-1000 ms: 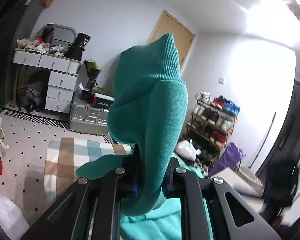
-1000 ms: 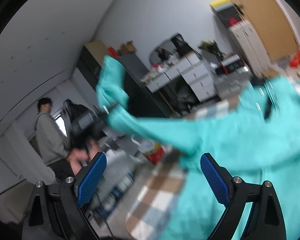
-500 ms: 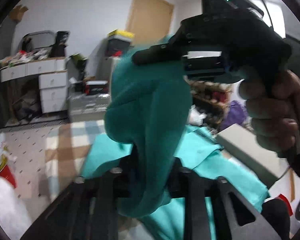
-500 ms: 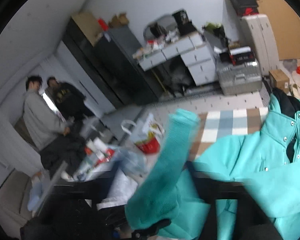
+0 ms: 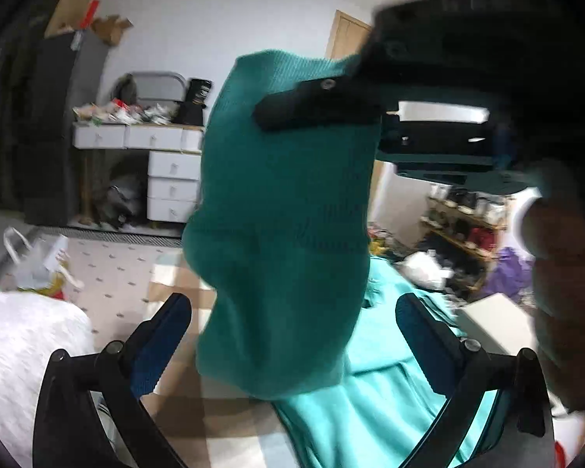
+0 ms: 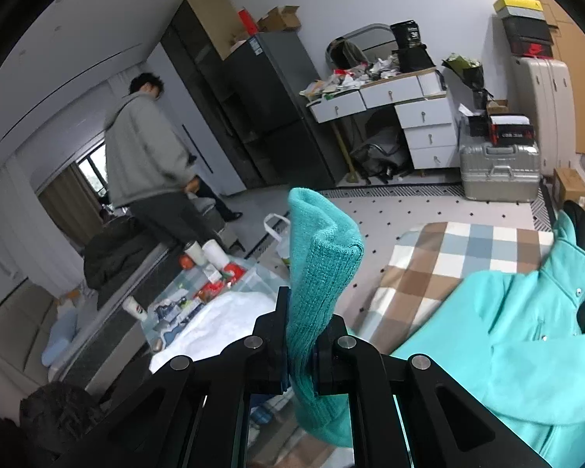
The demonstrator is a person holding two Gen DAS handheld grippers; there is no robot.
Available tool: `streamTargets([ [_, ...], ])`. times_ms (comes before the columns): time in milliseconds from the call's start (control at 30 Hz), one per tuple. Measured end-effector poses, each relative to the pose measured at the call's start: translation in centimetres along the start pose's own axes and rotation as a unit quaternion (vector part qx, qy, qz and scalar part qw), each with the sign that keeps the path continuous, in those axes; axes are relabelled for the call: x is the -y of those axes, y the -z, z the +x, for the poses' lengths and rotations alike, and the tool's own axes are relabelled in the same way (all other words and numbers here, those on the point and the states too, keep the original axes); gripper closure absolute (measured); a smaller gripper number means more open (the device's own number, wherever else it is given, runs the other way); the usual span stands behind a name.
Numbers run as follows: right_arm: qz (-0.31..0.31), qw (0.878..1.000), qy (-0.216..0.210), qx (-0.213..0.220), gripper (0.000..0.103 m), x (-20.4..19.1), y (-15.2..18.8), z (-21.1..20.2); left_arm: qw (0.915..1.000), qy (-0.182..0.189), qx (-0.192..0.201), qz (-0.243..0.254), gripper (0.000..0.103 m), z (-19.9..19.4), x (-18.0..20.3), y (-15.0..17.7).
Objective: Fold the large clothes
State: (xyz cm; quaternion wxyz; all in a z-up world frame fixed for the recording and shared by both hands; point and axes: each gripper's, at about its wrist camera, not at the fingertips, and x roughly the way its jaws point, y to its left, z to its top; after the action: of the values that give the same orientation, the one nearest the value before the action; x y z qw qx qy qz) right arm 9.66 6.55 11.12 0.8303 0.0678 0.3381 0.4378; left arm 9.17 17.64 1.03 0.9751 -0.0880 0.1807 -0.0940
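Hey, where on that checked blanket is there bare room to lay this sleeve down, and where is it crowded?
The checked blanket is bare along its far and near-left part, between the dotted floor and the teal jacket. The jacket covers the right side. Left of the blanket it is crowded: a white cloth and a cluttered low table. The right hand-held gripper holds the sleeve cuff.

A: Noted: cluttered white drawer desk [image 6: 405,109], silver hard case [image 6: 497,171], dark cabinet [image 6: 249,109].

B: Confirmed. Person in grey hoodie [image 6: 144,148] standing; shoe rack [image 5: 464,226], apparently, though blurred.
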Motion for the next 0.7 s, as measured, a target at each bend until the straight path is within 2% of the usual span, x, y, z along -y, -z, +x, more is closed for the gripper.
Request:
streamTargets([
  [100, -0.006, 1.000, 0.021, 0.006, 0.096, -1.2, 0.6, -0.3, 0.9987, -0.047, 0.003, -0.019, 0.001, 0.5, 0.5, -0.8],
  [167, 0.006, 1.000, 0.009, 0.012, 0.096, -1.4, 1.1, -0.5, 0.9982, -0.046, 0.010, -0.037, 0.002, 0.8, 0.4, -1.2],
  [200, 0.009, 1.000, -0.002, 0.018, 0.095, -1.4, 1.1, -0.7, 0.9980, -0.046, 0.013, -0.041, 0.007, 0.9, 0.5, -1.4],
  [233, 0.008, 1.000, -0.006, 0.025, 0.095, -1.4, 1.1, -1.1, 0.9980, -0.047, 0.007, -0.042, 0.034, 1.1, 0.5, -1.6],
  [267, -0.001, 1.000, -0.005, 0.030, 0.095, -1.6, 1.1, -1.5, 0.9982, -0.043, 0.002, -0.041, 0.069, 1.3, 0.4, -1.7],
  [333, -0.016, 0.999, -0.006, 0.035, 0.093, -1.4, 1.0, -2.1, 0.9984, -0.034, -0.020, -0.041, 0.095, 1.8, 0.1, -2.1],
  [433, -0.022, 0.999, -0.010, 0.040, 0.090, -0.4, 0.8, -3.0, 0.9972, -0.037, -0.022, -0.060, 0.097, 1.2, -0.7, -2.3],
  [467, -0.025, 0.999, -0.013, 0.045, 0.078, 0.1, 0.8, -3.5, 0.9972, -0.030, -0.019, -0.066, 0.097, 0.8, -1.2, -2.4],
  [500, -0.025, 0.998, -0.010, 0.050, 0.045, 0.5, 0.8, -3.9, 0.9971, -0.039, -0.012, -0.063, 0.097, 0.6, -1.2, -2.4],
  [533, -0.020, 0.998, -0.009, 0.067, 0.029, 1.4, 1.1, -4.9, 0.9974, -0.045, -0.004, -0.056, 0.097, 0.1, -1.2, -2.4],
  [567, -0.016, 0.996, -0.011, 0.090, 0.019, 2.0, 1.7, -5.9, 0.9979, -0.044, 0.004, -0.048, 0.097, -0.5, -1.3, -2.6],
  [633, -0.004, 0.991, -0.008, 0.130, 0.019, 3.9, 3.3, -8.3, 0.9974, -0.063, 0.018, -0.031, 0.097, -1.2, -1.4, -3.3],
  [667, 0.003, 0.991, -0.007, 0.132, 0.019, 4.8, 4.1, -9.1, 0.9974, -0.060, 0.024, -0.032, 0.097, -1.6, -1.9, -3.8],
  [700, 0.015, 0.990, -0.006, 0.137, 0.019, 5.8, 5.0, -9.8, 0.9962, -0.075, 0.031, -0.032, 0.097, -1.9, -2.3, -4.5],
])
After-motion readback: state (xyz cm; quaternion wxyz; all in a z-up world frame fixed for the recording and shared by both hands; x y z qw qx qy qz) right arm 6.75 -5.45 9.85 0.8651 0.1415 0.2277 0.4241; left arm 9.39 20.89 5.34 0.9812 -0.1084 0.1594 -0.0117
